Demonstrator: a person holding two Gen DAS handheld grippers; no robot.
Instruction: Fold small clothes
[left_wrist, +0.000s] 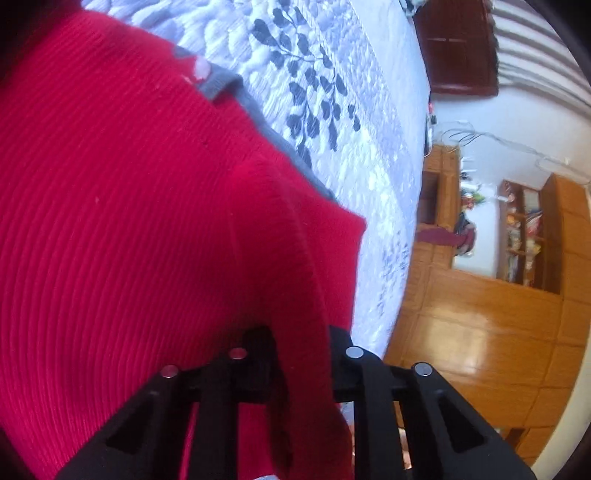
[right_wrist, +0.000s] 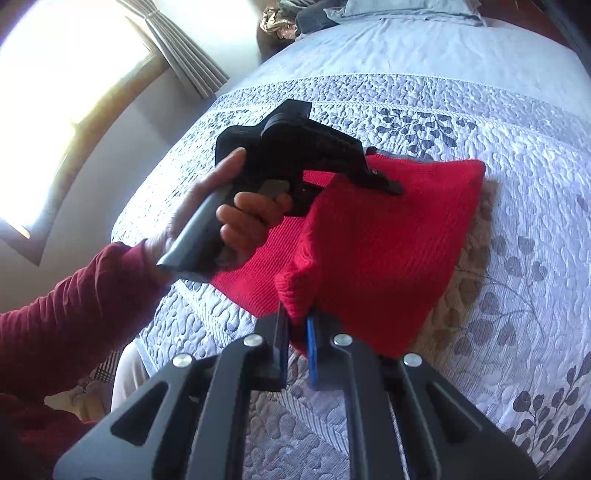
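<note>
- My right gripper (right_wrist: 295, 332) has its jaws pinched narrow on a bunched corner of the red sweater (right_wrist: 373, 251), the knit squeezed between the blue pads.
- My left gripper (left_wrist: 301, 354) has its jaws clamped on a fold of the same sweater, the red cloth running down between them.
- In the right wrist view, my left hand (right_wrist: 236, 218) grips the left gripper's handle above the sweater's far side.
- The sweater's lifted part is folded over itself; the rest lies flat on the bed (right_wrist: 461, 122), with its grey trim (left_wrist: 236, 88) showing at the edge.
- Beside the bed stands a wooden cabinet (left_wrist: 498, 295).
</note>
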